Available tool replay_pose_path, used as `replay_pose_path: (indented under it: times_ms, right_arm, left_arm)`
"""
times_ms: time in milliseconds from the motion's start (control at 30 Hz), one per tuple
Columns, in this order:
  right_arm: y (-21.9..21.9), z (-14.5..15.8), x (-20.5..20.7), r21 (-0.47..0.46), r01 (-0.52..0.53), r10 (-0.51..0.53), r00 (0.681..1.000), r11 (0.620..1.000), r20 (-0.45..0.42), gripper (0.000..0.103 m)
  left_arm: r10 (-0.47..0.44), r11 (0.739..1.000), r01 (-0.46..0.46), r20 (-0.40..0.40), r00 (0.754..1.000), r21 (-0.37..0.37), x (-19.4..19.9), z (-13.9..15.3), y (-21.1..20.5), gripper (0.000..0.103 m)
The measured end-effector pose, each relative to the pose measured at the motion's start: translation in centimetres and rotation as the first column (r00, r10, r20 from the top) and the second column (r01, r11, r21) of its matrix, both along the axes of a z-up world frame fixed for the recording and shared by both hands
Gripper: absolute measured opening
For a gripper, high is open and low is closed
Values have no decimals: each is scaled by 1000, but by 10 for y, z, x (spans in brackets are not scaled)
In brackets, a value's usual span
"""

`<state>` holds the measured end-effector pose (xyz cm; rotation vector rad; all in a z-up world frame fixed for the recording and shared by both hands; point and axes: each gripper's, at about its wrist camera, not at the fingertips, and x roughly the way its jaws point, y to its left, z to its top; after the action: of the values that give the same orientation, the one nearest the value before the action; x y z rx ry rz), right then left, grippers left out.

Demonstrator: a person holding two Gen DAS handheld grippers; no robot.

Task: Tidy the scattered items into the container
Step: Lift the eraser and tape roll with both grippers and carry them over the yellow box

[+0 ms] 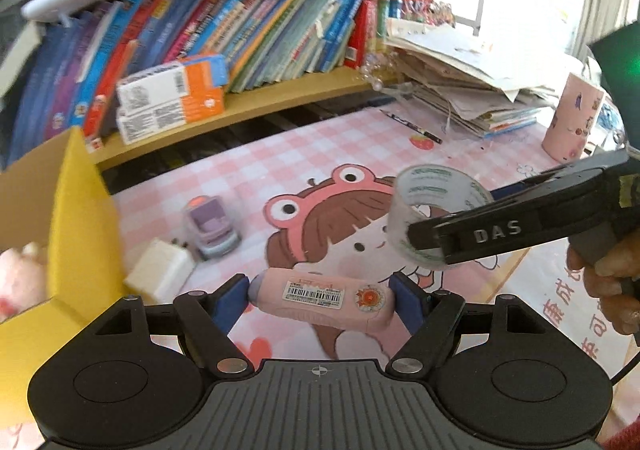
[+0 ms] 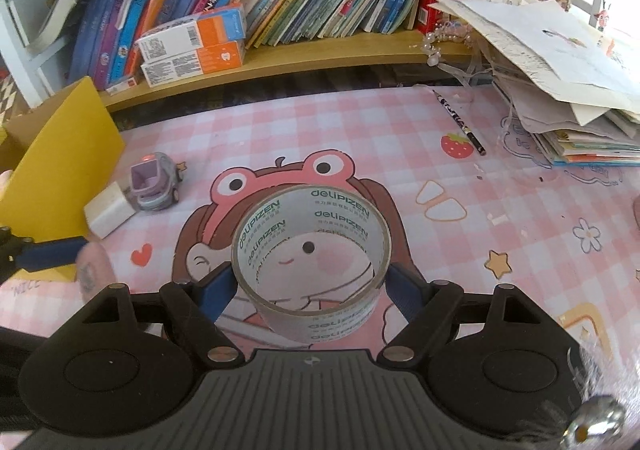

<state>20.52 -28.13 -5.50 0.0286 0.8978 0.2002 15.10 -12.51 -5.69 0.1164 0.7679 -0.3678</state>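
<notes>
My left gripper (image 1: 320,300) is shut on a pink pen-shaped case (image 1: 320,300) with a barcode label, held crosswise above the desk mat. My right gripper (image 2: 310,284) is shut on a clear tape roll (image 2: 312,262), lifted off the mat; the same tape roll (image 1: 432,209) shows in the left wrist view in the right gripper's (image 1: 424,238) black fingers. A yellow-lined cardboard box (image 1: 80,217) stands at the left edge, also box (image 2: 60,173). Beside it on the mat lie a white block (image 1: 160,270) and a purple toy car (image 1: 210,226); block (image 2: 110,211), car (image 2: 154,185).
A black pencil (image 2: 460,121) lies on the pink checked mat (image 2: 360,137) at the back right. A messy paper stack (image 2: 560,89) fills the right side. A bookshelf (image 2: 280,53) with books and orange boxes runs along the back. A pink cup (image 1: 572,117) stands far right.
</notes>
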Motion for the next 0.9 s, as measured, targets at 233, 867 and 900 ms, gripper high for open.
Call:
replay_pose_path:
  times_ms: [233, 867, 900]
  right_arm:
    - [4, 18, -31, 5, -8, 8, 999, 1000, 37, 80]
    - [47, 63, -76, 39, -99, 92, 983, 994, 156, 80]
    - [51, 66, -77, 41, -110, 101, 981, 993, 163, 80]
  left_arm:
    - [61, 998, -60, 33, 998, -26, -29, 21, 23, 77]
    - [119, 993, -117, 203, 972, -21, -72, 85, 67, 77]
    - [123, 992, -121, 210, 970, -22, -73, 89, 71, 77]
